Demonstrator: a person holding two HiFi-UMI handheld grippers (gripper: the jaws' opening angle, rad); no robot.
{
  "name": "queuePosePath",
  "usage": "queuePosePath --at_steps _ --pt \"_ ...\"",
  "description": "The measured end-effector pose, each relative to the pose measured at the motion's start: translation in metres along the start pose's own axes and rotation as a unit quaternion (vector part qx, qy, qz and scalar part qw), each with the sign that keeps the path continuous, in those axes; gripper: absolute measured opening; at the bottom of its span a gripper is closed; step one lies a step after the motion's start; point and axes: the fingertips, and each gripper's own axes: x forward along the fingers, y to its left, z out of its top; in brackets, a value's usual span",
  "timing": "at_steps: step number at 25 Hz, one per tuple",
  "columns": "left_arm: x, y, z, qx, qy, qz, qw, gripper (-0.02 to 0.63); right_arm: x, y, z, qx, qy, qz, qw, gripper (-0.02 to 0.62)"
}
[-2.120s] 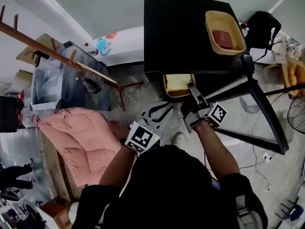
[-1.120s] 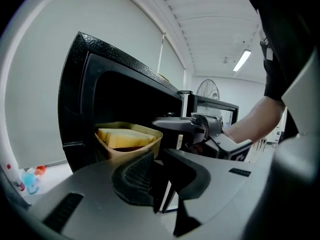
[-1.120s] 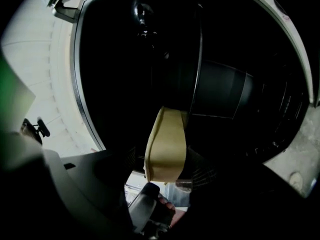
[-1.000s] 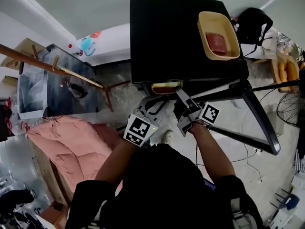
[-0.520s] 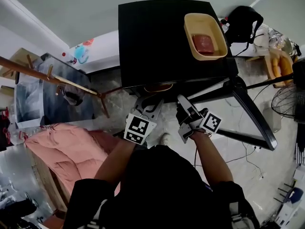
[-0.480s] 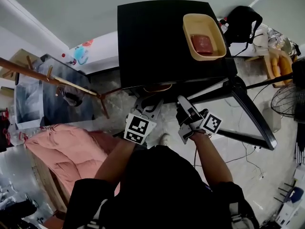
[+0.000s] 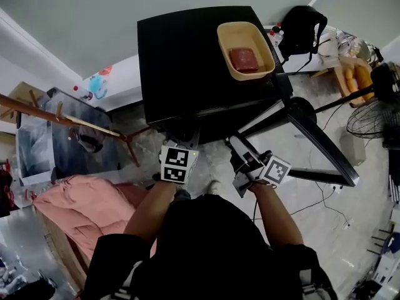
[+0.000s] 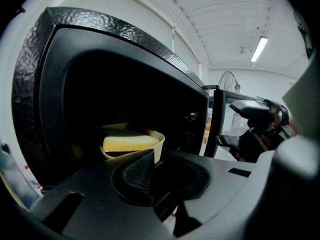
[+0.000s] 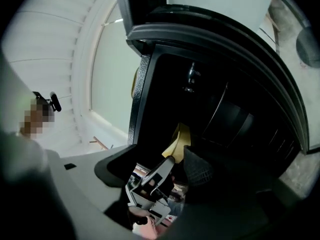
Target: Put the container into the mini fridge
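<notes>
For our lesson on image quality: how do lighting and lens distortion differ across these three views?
Head view: evenly lit, edges bowed by the wide lens, mini fridge top a featureless black. Left gripper view: fridge interior dark, only the container lit. Right gripper view: strong curving, interior nearly black.

Bright and even from the head view, with white light across the floor (image 7: 325, 136) and only soft shadows. Crushed to flat black on top of the mini fridge (image 7: 187, 61), with a faint sheen. Bowed hard toward the edges by the wide lens. From the left gripper view, lit by a ceiling strip lamp (image 8: 259, 49) at upper right, slightly blown out. Dark inside the fridge, save a yellow glow on the container (image 8: 131, 143). Soft and out of focus on the left gripper (image 8: 156, 164) close to the lens. From the right gripper view, pale glare at left, deep black at centre, black rounded corners.
</notes>
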Motion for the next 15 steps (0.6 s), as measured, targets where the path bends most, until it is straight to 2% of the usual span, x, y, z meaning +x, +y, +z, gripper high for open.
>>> queuePosePath --at_steps 6,15 --pt "-0.003 -0.006 0.008 -0.010 -0.008 -0.011 0.9999 0.064 -0.011 0.013 -0.004 -0.024 -0.001 -0.003 1.000 0.298" --pt "-0.034 -0.028 0.031 -0.012 -0.048 -0.039 0.9980 0.064 -0.028 0.043 0.005 -0.140 -0.028 -0.013 0.990 0.231"
